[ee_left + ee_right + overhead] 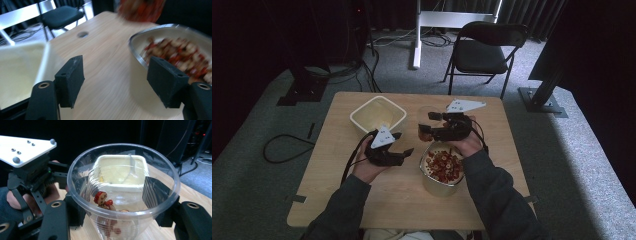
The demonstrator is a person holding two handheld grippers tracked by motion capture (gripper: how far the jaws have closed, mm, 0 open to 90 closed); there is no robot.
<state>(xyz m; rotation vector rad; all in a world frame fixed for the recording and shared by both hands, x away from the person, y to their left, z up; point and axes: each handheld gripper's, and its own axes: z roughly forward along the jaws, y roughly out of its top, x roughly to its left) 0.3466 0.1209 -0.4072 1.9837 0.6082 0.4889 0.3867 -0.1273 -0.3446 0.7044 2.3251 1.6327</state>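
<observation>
While the right gripper (443,125) clamps a nearly emptied plastic cup (123,192), the left gripper (116,83) hangs wide open, empty; tilting risks spilling leftovers past the bowl (432,175).

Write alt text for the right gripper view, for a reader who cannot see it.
A clear plastic cup sits clamped between the right gripper's two black jaws, a few red-and-tan food pieces left inside. Through its wall a cream square container shows on the wooden table; the left gripper, in a hand, is at left.
</observation>
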